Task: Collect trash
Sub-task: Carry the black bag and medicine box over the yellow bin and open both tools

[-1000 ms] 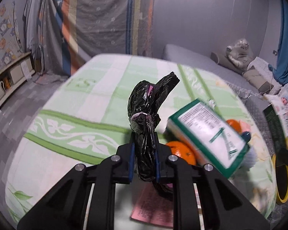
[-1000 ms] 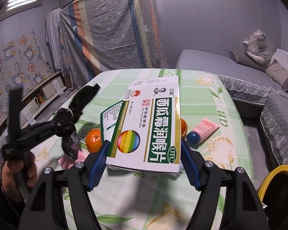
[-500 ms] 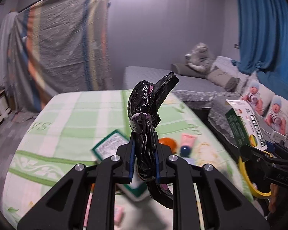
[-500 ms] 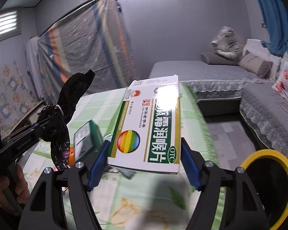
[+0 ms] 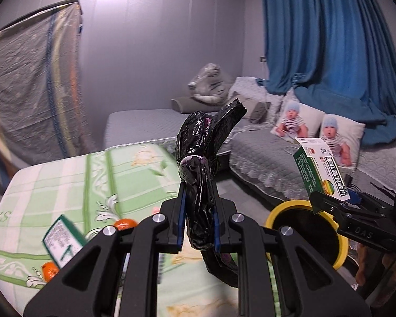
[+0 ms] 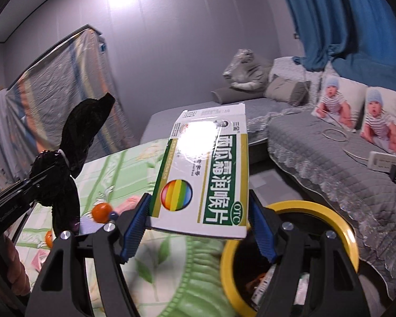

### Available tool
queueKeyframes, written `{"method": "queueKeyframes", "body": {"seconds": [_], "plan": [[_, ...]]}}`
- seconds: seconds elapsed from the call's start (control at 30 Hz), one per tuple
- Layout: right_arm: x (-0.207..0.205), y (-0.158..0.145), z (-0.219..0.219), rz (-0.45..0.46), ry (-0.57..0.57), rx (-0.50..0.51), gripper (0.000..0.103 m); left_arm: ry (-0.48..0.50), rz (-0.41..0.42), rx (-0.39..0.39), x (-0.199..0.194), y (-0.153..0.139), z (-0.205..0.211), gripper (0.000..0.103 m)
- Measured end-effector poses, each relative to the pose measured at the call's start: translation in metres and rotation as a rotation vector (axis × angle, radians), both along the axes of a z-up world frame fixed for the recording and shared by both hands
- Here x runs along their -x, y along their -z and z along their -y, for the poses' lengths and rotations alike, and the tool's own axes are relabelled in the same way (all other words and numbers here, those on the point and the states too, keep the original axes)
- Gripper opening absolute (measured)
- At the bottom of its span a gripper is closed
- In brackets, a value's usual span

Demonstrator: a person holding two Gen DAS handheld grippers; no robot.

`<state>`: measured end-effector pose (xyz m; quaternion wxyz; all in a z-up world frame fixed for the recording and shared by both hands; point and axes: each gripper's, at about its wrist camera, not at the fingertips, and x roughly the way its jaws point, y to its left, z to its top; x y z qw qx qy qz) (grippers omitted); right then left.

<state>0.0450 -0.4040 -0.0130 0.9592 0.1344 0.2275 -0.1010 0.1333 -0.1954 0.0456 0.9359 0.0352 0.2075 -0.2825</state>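
My left gripper (image 5: 198,219) is shut on a knotted black plastic bag (image 5: 200,163) and holds it up above the table's edge; the bag also shows in the right wrist view (image 6: 66,171). My right gripper (image 6: 198,227) is shut on a white and green medicine box (image 6: 206,174), held just left of a yellow-rimmed trash bin (image 6: 330,216). In the left wrist view the box (image 5: 319,171) hangs over the bin (image 5: 303,232) at the right.
A table with a green patterned cloth (image 5: 79,179) carries another green box (image 5: 63,240), oranges (image 5: 124,223) and a pink tube. A grey sofa (image 6: 330,163) with baby-print pillows (image 5: 314,134) stands beyond the bin. Blue curtains (image 5: 330,39) hang behind.
Both grippers have swung right, away from the table's middle toward the yellow bin. The bag and the box stay held. The bin is now close under the right gripper.
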Motion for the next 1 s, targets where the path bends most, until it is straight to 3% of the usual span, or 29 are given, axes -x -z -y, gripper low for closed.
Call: {"method": "queueKeyframes", "body": {"seconds": [0.23,0.63,1.0], "plan": [[0.027,0.021,0.053,-0.033,0.159,-0.015,0.067,0.119,0.013,-0.032,0.013,0.006,0.063,0.016],[0.041,0.087,0.113,-0.161,0.297,-0.136,0.068,0.338,-0.242,-0.13,-0.017,0.075,0.17,0.016],[0.04,0.126,0.146,-0.232,0.336,-0.254,0.068,0.366,-0.387,-0.166,-0.044,0.124,0.223,0.017]]}}
